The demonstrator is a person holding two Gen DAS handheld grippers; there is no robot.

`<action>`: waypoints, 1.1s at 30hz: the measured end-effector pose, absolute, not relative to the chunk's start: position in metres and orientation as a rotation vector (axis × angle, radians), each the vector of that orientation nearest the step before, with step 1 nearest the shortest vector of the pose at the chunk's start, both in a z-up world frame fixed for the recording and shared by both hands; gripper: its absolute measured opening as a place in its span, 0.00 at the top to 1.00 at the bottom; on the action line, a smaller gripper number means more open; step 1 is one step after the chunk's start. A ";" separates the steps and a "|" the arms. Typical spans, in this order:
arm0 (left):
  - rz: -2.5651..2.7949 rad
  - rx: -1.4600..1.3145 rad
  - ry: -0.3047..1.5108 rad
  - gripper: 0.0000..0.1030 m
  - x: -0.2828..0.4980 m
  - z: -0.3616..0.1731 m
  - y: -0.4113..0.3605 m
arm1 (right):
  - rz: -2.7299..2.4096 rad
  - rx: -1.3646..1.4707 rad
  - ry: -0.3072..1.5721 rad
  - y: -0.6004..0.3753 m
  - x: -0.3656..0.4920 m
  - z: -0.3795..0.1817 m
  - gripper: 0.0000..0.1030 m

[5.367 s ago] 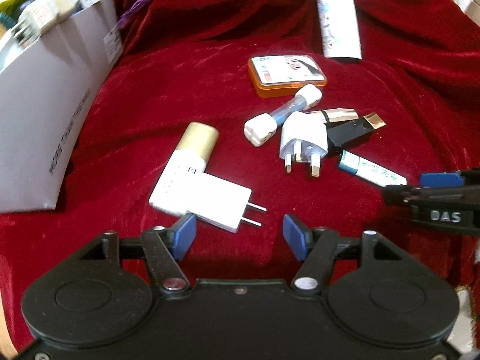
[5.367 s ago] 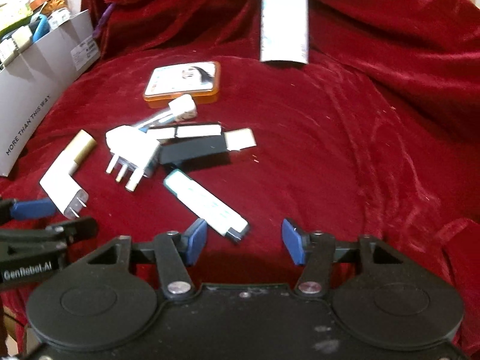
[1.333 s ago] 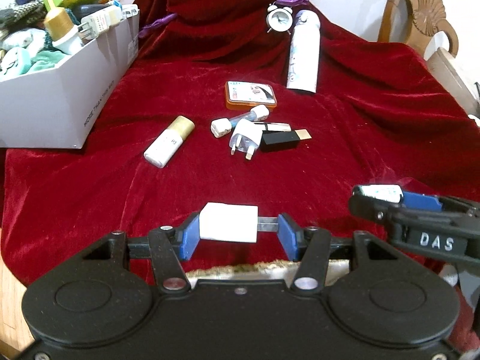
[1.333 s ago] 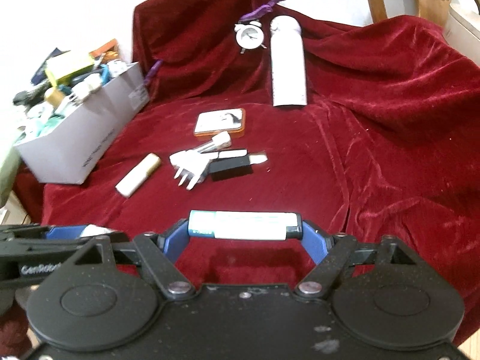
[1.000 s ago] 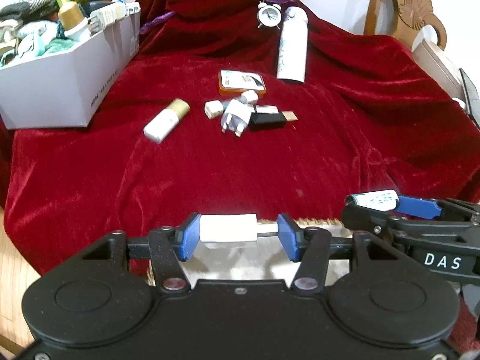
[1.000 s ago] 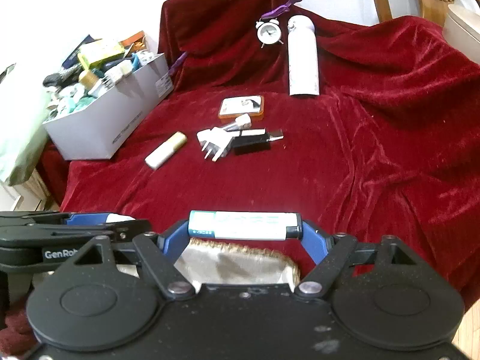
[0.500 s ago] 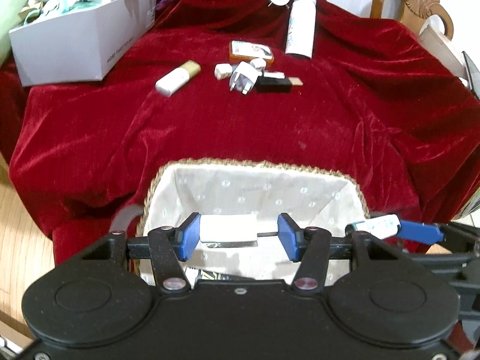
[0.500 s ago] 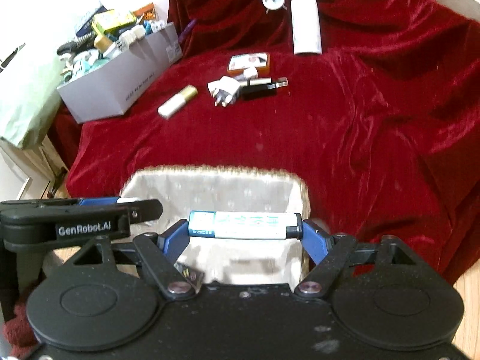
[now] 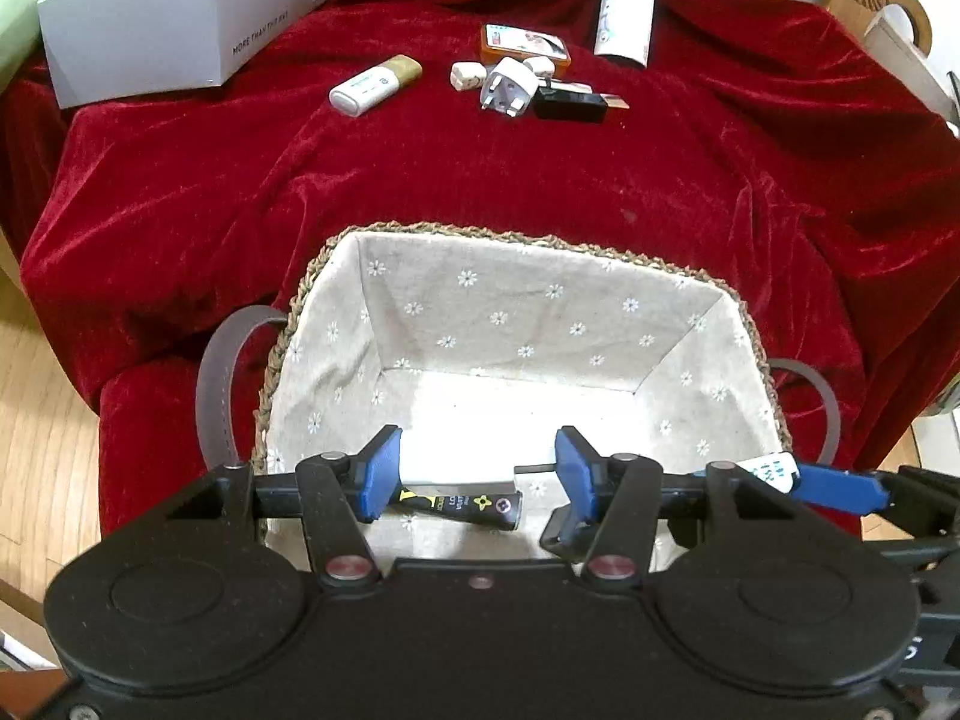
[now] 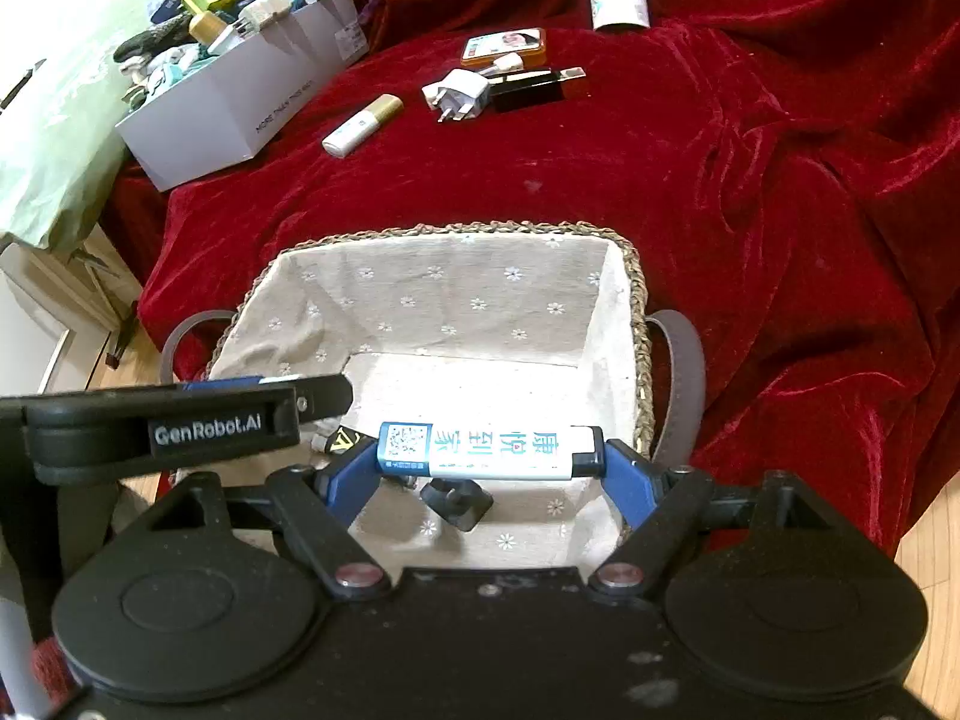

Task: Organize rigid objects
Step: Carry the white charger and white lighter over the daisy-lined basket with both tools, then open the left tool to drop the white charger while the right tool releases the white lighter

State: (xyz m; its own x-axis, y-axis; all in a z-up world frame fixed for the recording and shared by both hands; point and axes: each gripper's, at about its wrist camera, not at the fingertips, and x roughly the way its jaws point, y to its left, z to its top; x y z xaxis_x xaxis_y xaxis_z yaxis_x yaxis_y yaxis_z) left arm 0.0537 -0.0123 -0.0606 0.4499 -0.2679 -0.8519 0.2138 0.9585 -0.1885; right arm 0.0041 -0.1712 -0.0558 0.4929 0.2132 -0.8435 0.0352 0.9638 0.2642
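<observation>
Hovering two loads over the lined basket

Pinching a white charger in the left gripper, low centre of the left wrist view, body nearly lost against the glaring basket floor, thin metal prong butting the right-hand pad. Clamping a blue-and-white stick end to end in the right gripper, low centre of the right wrist view, jaws spread wide around its length.

Risking a twist or slip of the charger: hard glossy plastic on one pad, a slim prong on the other, little to bite on. Risking a clash between the two tools, crowded just beside each other above one opening. Risking a bounce off the black tube and black plug already lying in the basket. Risking a stick hung up on the rim if let go too near the right-hand wall.

Braided straw rim, soft daisy-print cloth lining, grey loop handles. Crumpled red velvet cloth above, carrying a blocky three-pin plug and a gold-capped tube, both smooth and rigid.
</observation>
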 end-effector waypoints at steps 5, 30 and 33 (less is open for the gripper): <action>-0.287 -0.049 1.072 0.49 0.054 -0.064 -0.014 | 0.115 0.258 1.062 -0.171 0.006 -0.059 0.22; -0.220 -0.034 1.059 0.32 0.050 -0.060 -0.009 | 0.112 0.214 1.058 -0.168 0.006 -0.056 0.17; -0.208 -0.029 1.053 0.31 0.048 -0.058 -0.009 | 0.107 0.204 1.050 -0.168 0.004 -0.055 0.15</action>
